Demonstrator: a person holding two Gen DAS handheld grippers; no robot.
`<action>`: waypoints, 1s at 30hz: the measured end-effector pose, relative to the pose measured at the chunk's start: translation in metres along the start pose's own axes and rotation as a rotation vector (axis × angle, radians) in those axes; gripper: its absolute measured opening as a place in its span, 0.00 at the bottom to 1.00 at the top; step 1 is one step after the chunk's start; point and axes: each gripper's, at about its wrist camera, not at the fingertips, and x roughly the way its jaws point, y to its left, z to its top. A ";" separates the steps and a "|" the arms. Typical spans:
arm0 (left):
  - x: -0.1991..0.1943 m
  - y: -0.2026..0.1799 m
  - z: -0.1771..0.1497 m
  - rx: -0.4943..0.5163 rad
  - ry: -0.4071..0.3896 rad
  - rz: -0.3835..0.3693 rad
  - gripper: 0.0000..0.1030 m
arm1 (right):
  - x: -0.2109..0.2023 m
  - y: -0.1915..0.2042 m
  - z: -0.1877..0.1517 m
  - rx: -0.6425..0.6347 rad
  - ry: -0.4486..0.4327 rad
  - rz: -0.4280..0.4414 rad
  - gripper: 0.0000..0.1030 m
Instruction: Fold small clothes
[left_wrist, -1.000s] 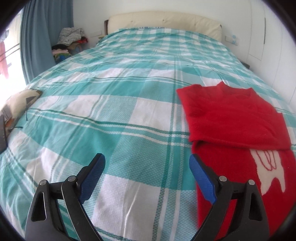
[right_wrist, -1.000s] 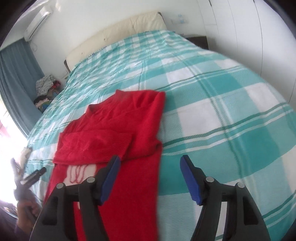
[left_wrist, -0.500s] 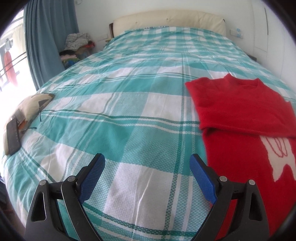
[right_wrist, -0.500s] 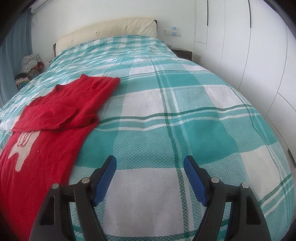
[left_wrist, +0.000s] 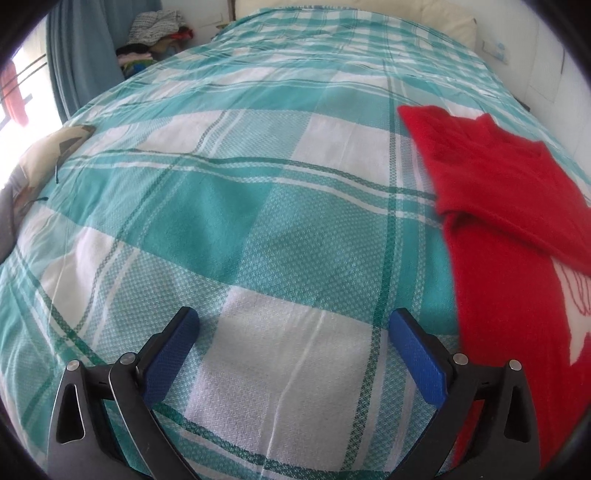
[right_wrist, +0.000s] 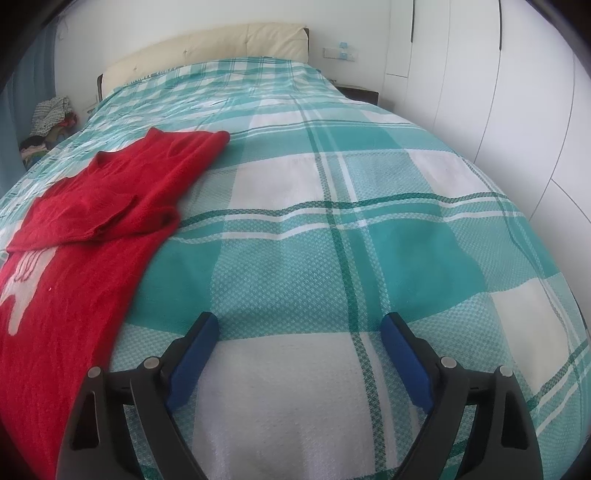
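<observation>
Risk, grip: thick fuzzy knit, likely to slip from smooth blue pads if pinched through one layer only; folded-in sleeves could fall open when a hem corner is lifted alone
Risk, bedding: soft checked bedspread (right_wrist: 332, 229) could get pinched together with the knit; a low, blind bite at the edge would cause that
Risk, shape: uneven lift between the two sides would skew the fold; long body panel likely to sag in the middle
Left gripper (left_wrist: 293, 332): wide open, nothing between the fingers; held low over bare bedspread, pointing toward the headboard (right_wrist: 207, 48); just left of the garment's near left edge, not touching it
Right gripper (right_wrist: 299, 336): wide open, empty; low over bare bedspread, pointing up the bed; just right of the garment's near right edge, not touching it
Red sweater (left_wrist: 509, 206): flat on the bed between the two grippers, collar toward the headboard; sleeves already folded across the chest; white knitted motif (right_wrist: 18, 280) partly covered by them; lower body not yet folded up
Step, judged: sleeve folds done; bottom-to-top fold presumably next, calling for both claws at the near hem
Surroundings: heap of clothes (left_wrist: 155, 33) beside the curtain (left_wrist: 81, 62), well apart; patterned cushion (left_wrist: 44, 155) at the bed's left edge
</observation>
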 end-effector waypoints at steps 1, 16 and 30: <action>0.001 0.000 0.000 -0.001 0.004 -0.001 1.00 | 0.001 0.000 0.000 -0.001 0.001 0.001 0.88; 0.003 -0.004 0.000 0.017 0.010 0.017 1.00 | 0.005 0.003 0.001 -0.007 0.011 -0.013 0.92; 0.003 -0.004 0.000 0.027 0.012 0.032 1.00 | 0.006 0.002 0.001 -0.006 0.013 -0.018 0.93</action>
